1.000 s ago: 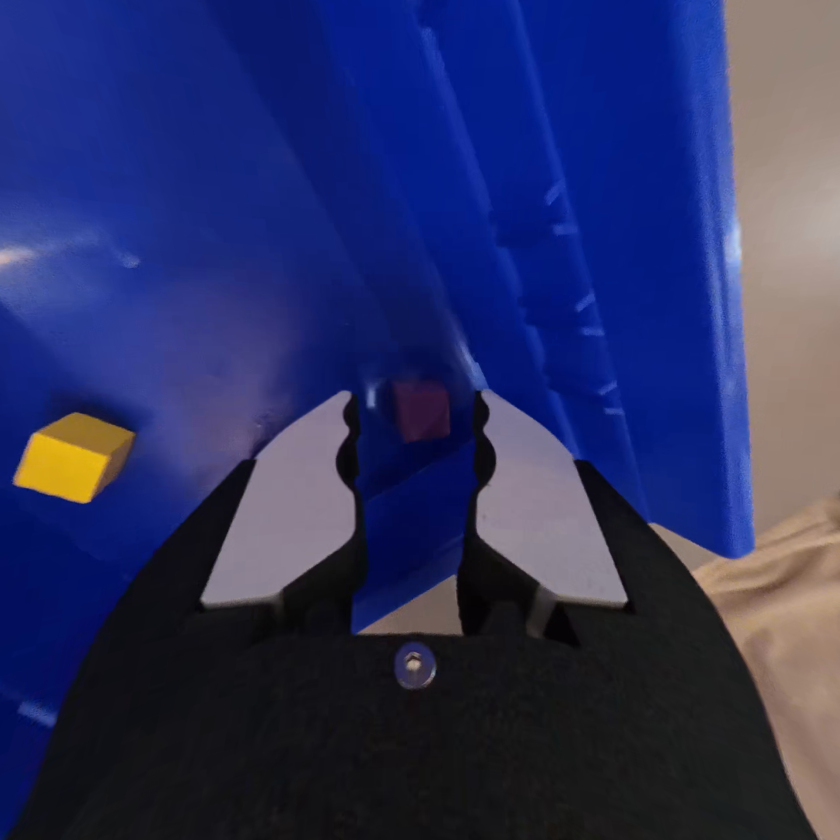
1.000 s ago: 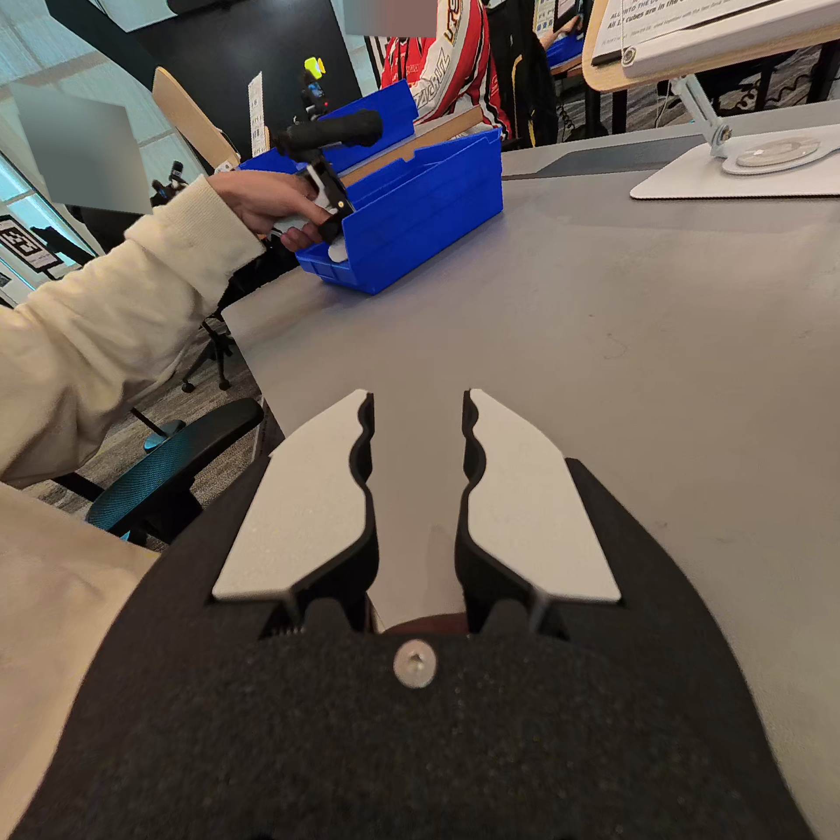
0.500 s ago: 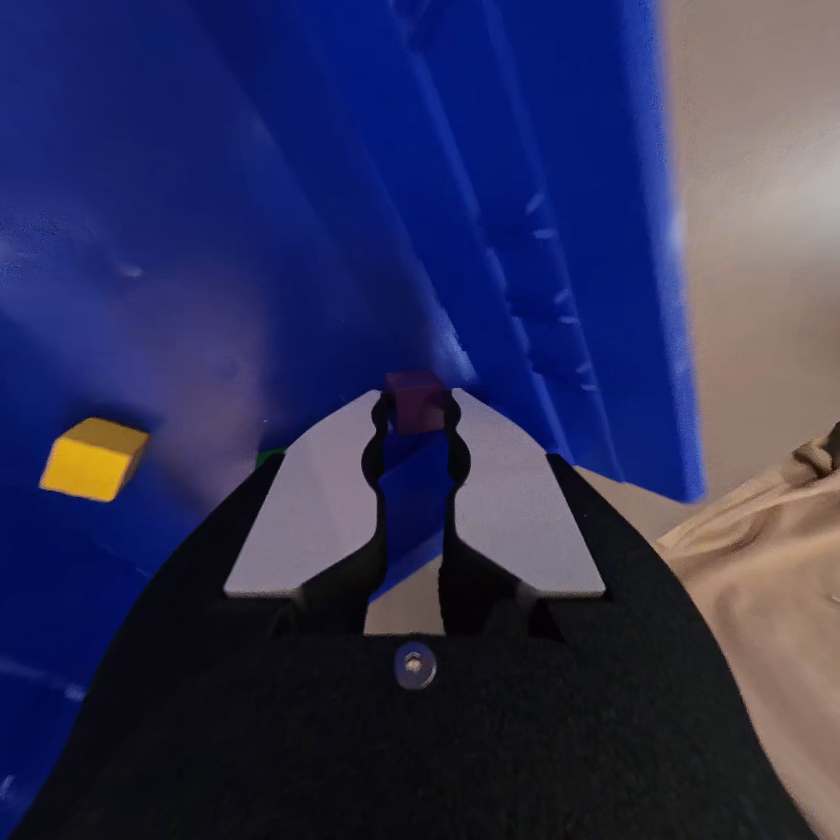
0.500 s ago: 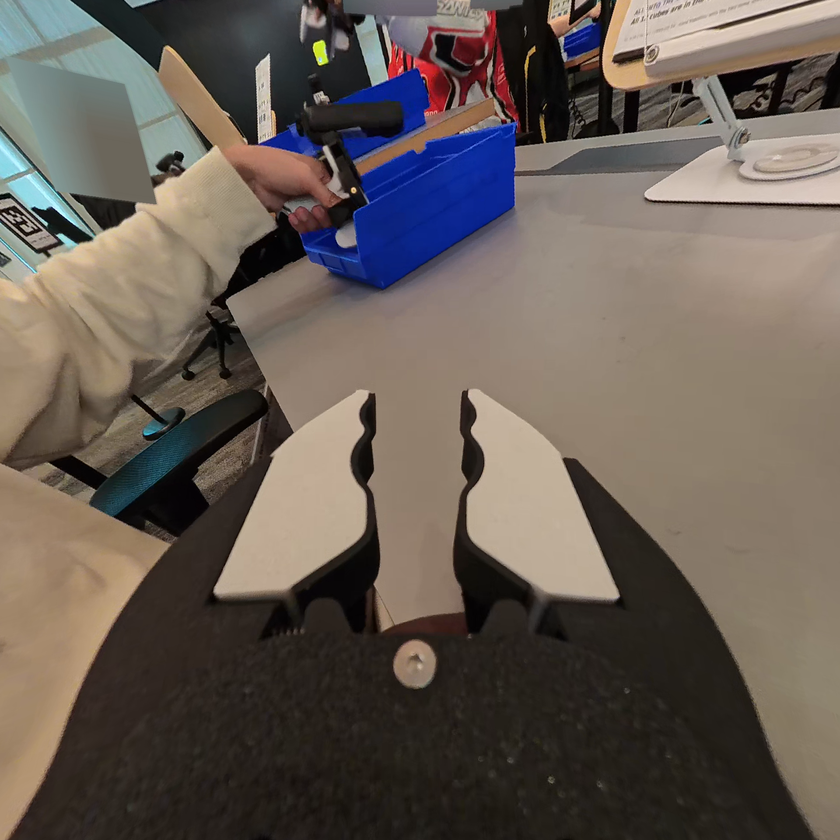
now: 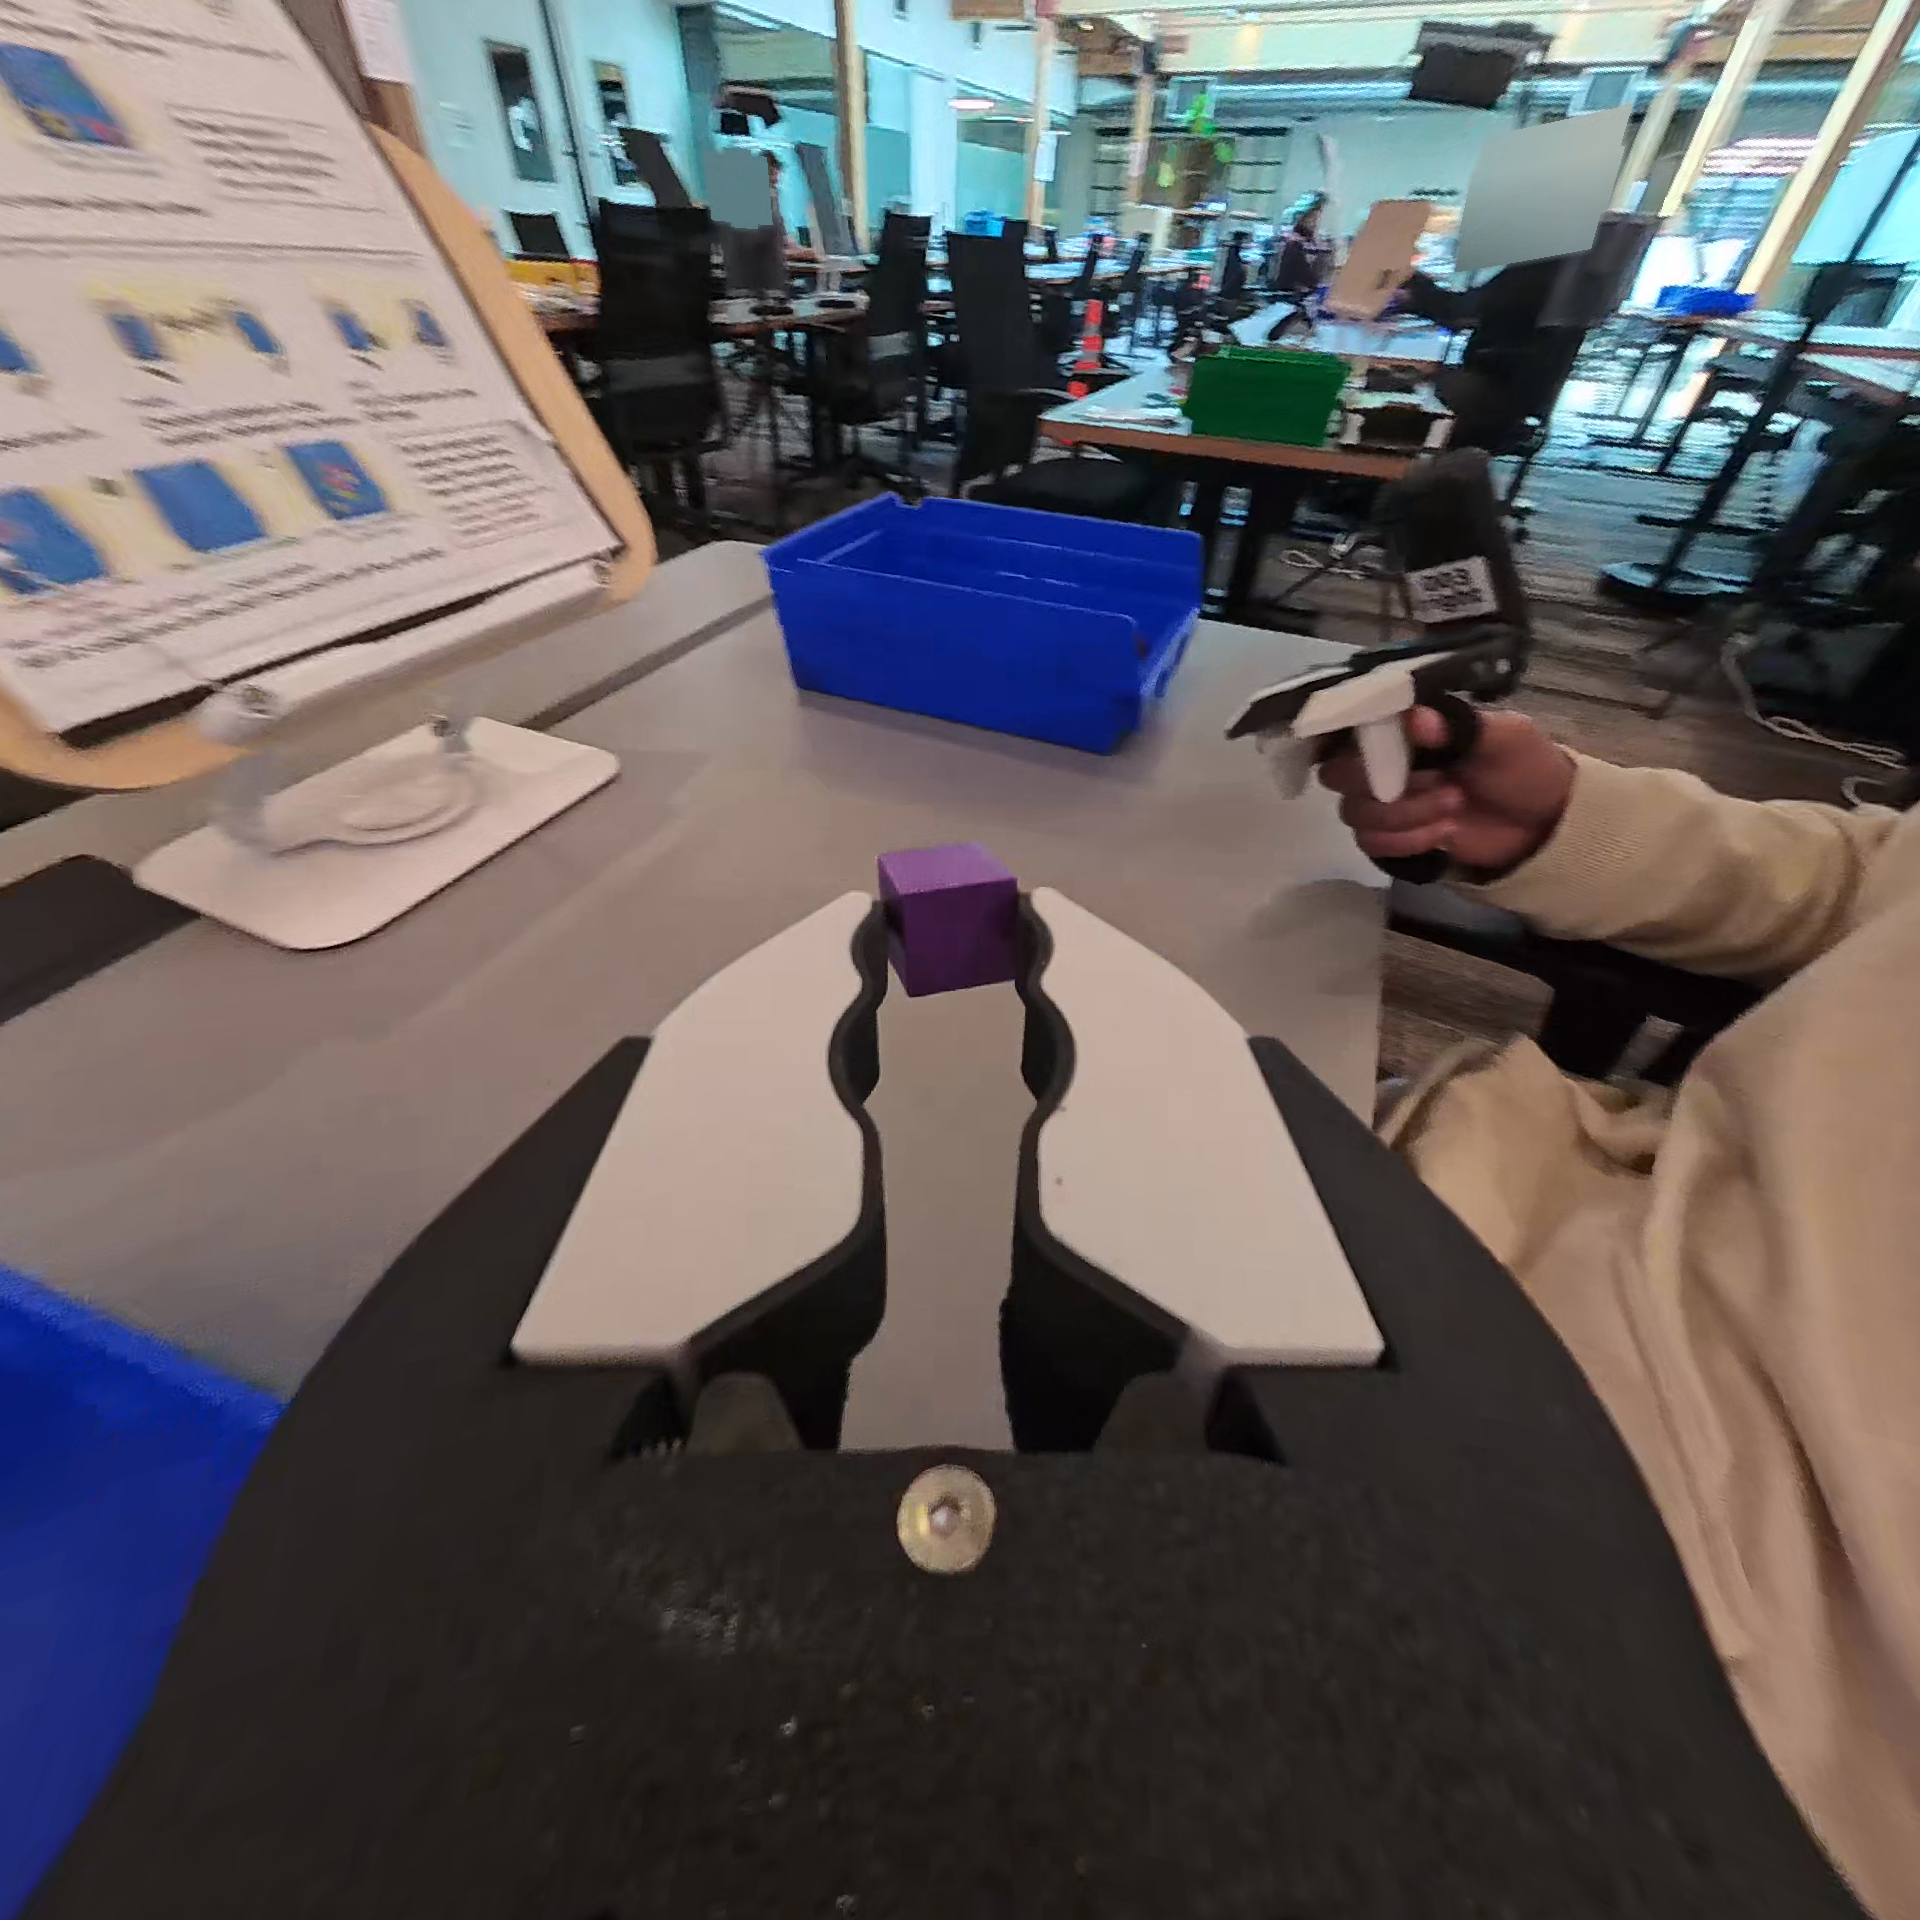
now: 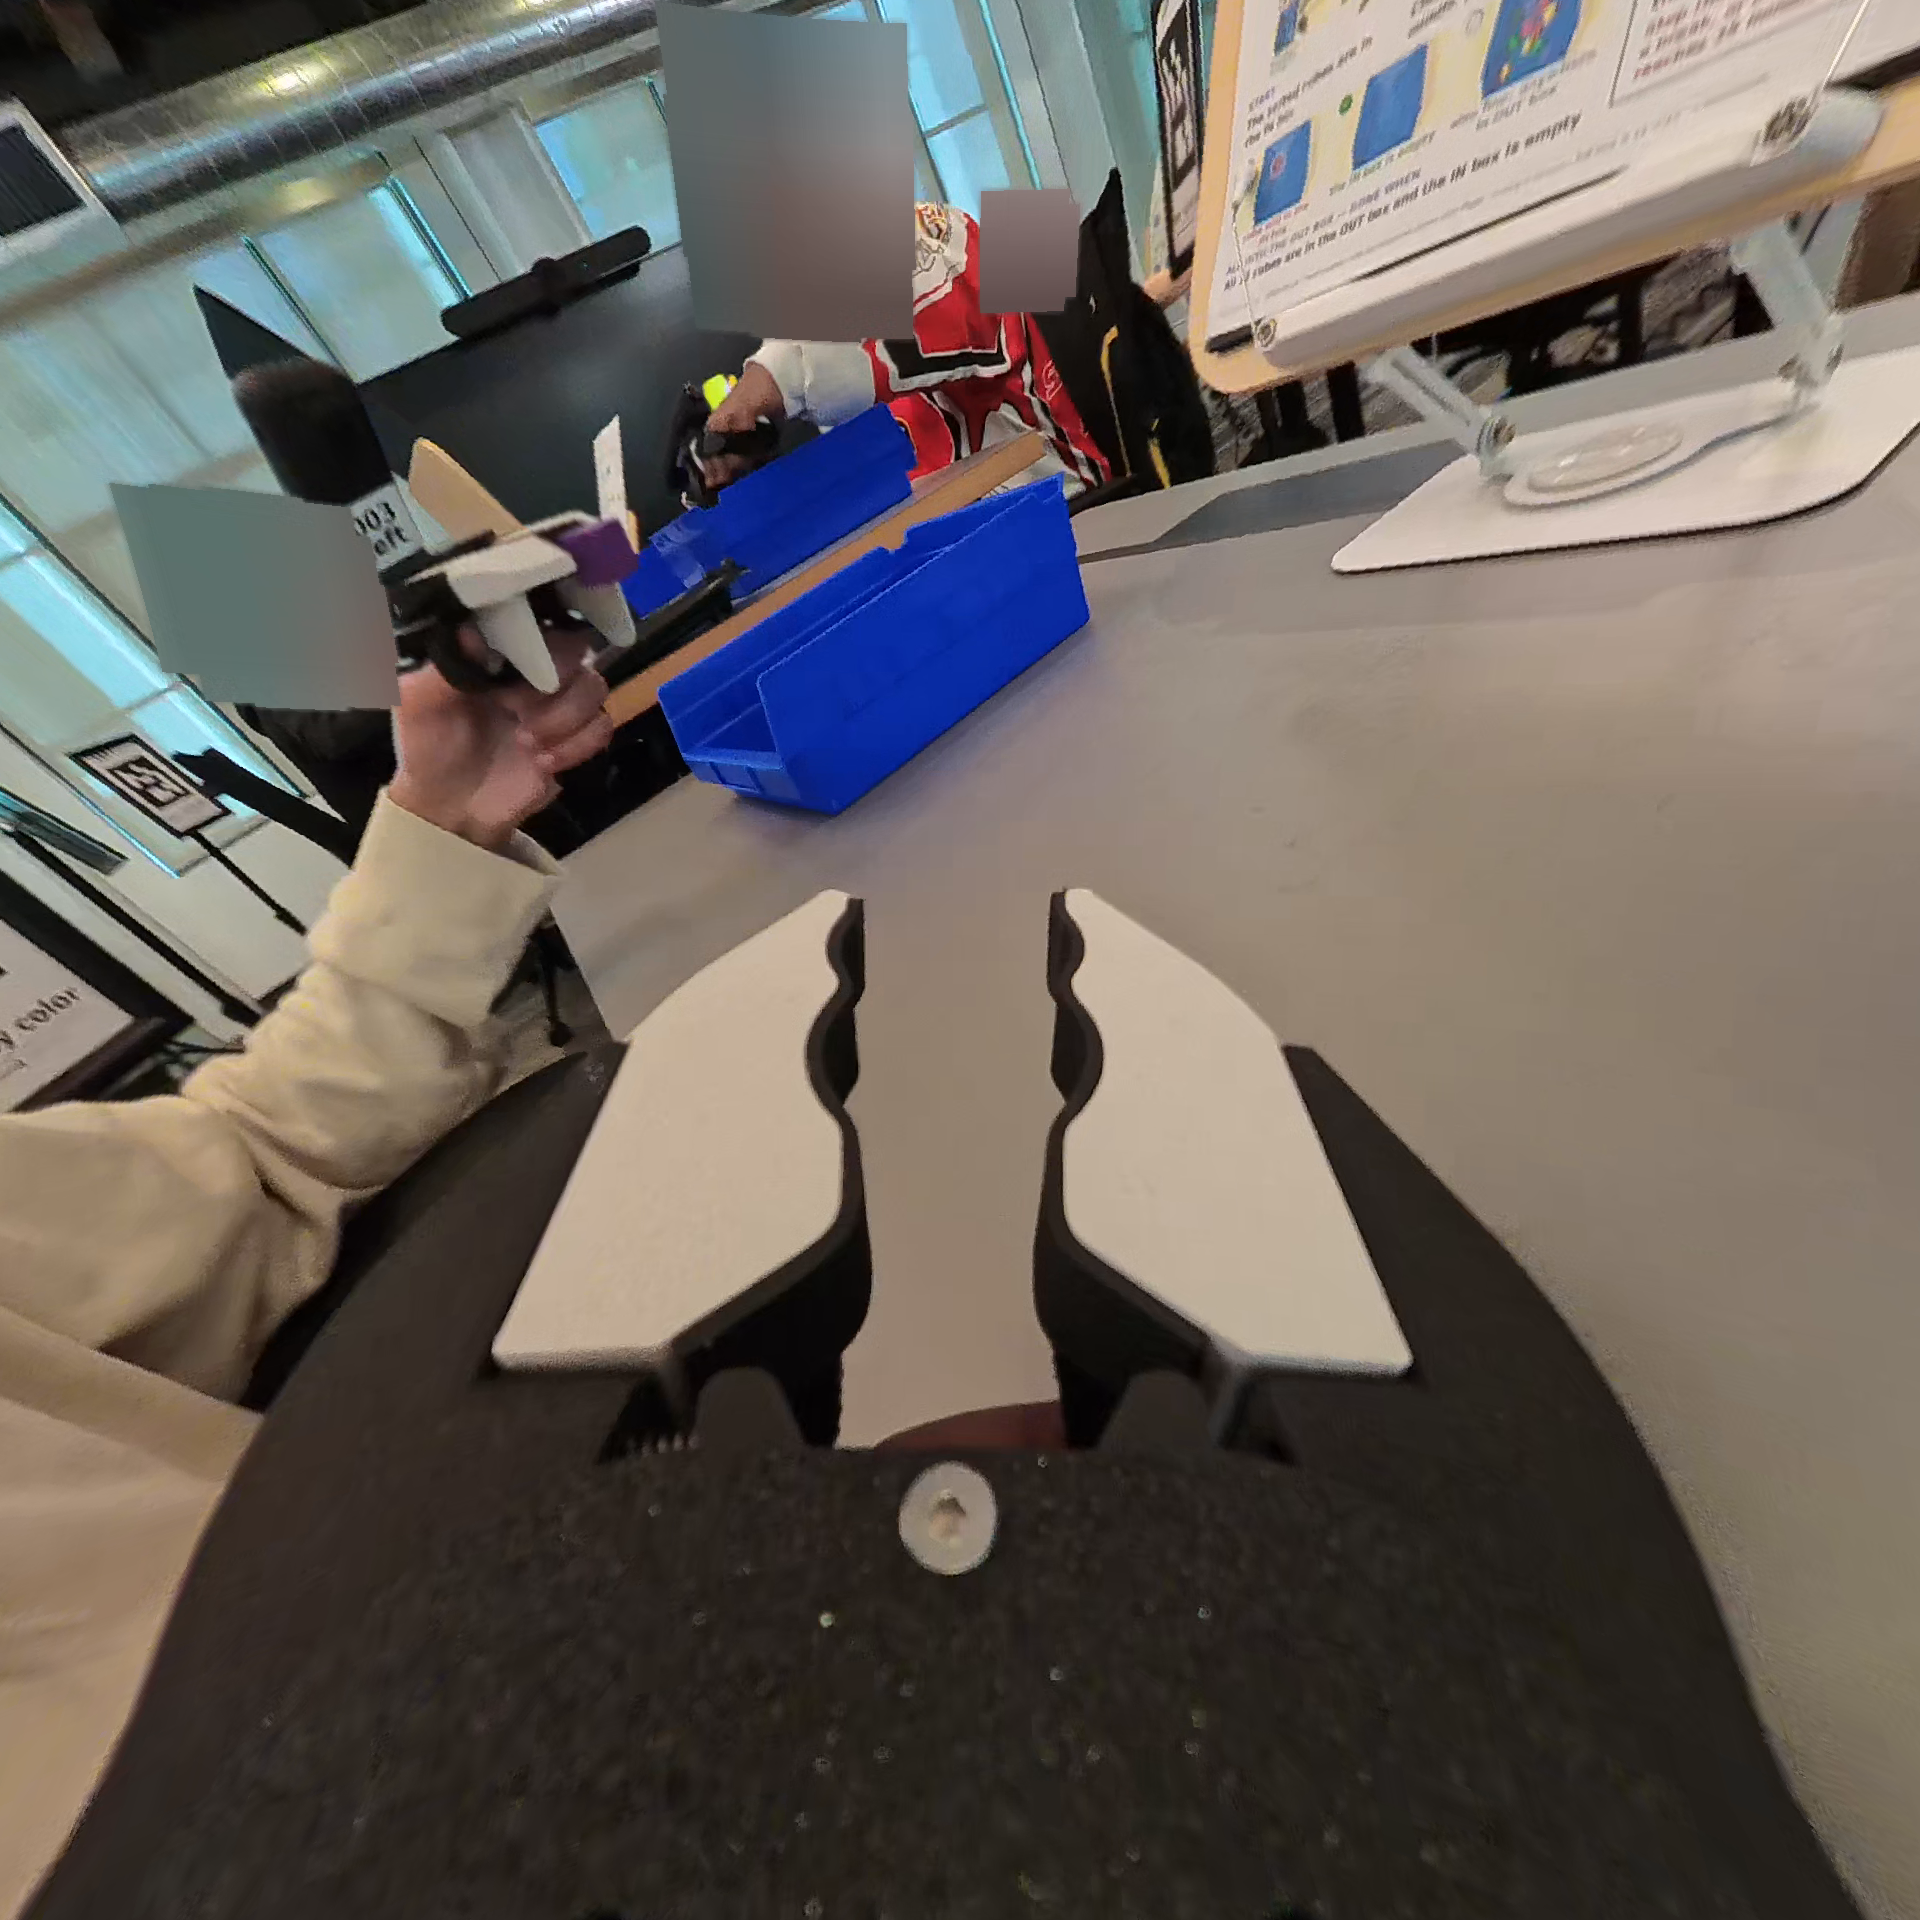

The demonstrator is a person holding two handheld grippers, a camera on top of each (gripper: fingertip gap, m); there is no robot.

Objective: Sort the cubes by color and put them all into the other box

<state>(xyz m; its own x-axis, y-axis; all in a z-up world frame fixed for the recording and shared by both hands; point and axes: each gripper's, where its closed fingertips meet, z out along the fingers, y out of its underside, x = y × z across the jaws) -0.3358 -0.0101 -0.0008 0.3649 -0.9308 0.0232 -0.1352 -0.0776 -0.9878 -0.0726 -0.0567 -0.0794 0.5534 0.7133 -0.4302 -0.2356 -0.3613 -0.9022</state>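
A tilted instruction board (image 5: 260,343) stands on the grey table (image 5: 312,1039).

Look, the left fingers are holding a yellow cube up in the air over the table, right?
Not quite: the cube is purple, not yellow. The left wrist view shows it pinched at the tips of the left fingers, and the right wrist view shows it held up in the air over the table.

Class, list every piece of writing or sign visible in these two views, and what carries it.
No wording is quoted here, only its carriers.
Instruction sheet on the wooden stand: printed text and pictures.
Label on the left hand-held gripper: short print.
Sticker on the right hand-held gripper: square code.
Purple cube: blank.
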